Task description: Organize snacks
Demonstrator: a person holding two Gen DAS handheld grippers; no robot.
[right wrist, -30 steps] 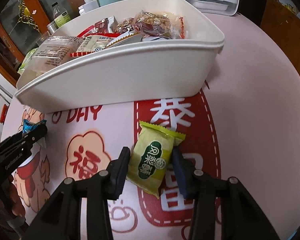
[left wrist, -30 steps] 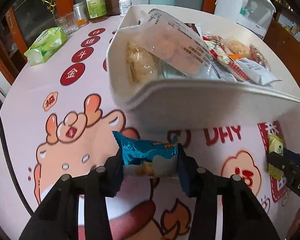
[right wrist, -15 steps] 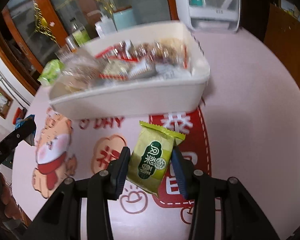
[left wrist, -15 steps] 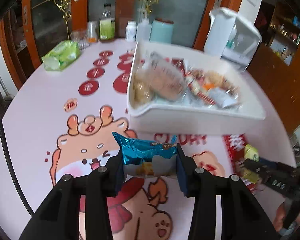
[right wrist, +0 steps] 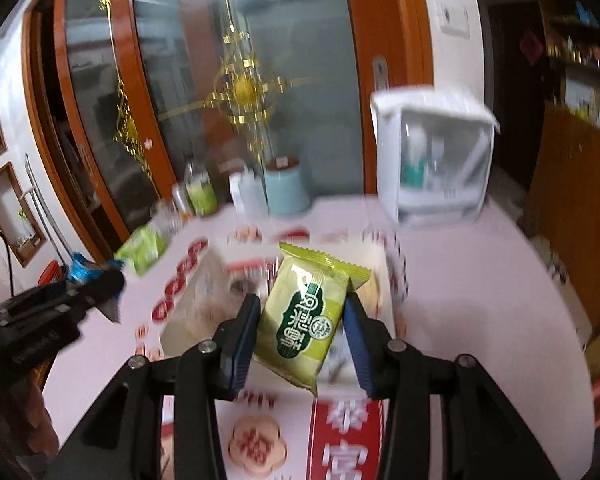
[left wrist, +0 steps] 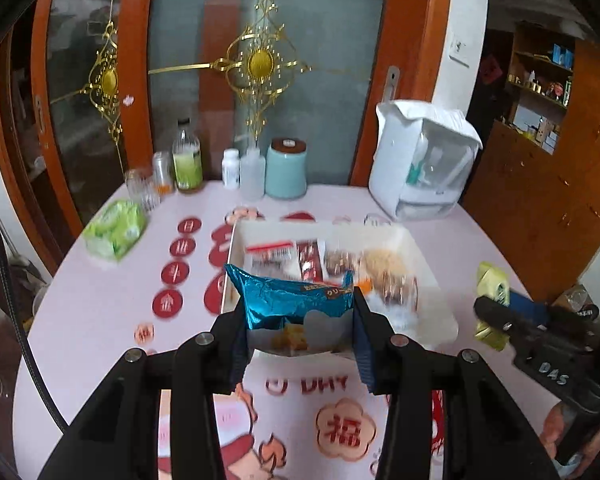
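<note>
My left gripper (left wrist: 300, 320) is shut on a blue snack packet (left wrist: 292, 304) and holds it in the air above the near edge of the white bin (left wrist: 436, 276), which holds several snack packs. My right gripper (right wrist: 302, 330) is shut on a green snack packet (right wrist: 310, 316), raised over the near side of the same white bin (right wrist: 384, 268). The right gripper with its green packet (left wrist: 492, 288) shows at the right of the left wrist view. The left gripper with the blue packet (right wrist: 80, 270) shows at the left of the right wrist view.
A pink printed tablecloth (left wrist: 100, 320) covers the round table. A green tissue pack (left wrist: 114, 230), bottles (left wrist: 187, 160), a teal canister (left wrist: 286, 170) and a white plastic box (left wrist: 424, 164) stand at the far side. Glass doors are behind.
Both grippers have risen high off the table with their packets. The bin now lies lower and farther away, seen from above. Both views tilted up toward the doors.
</note>
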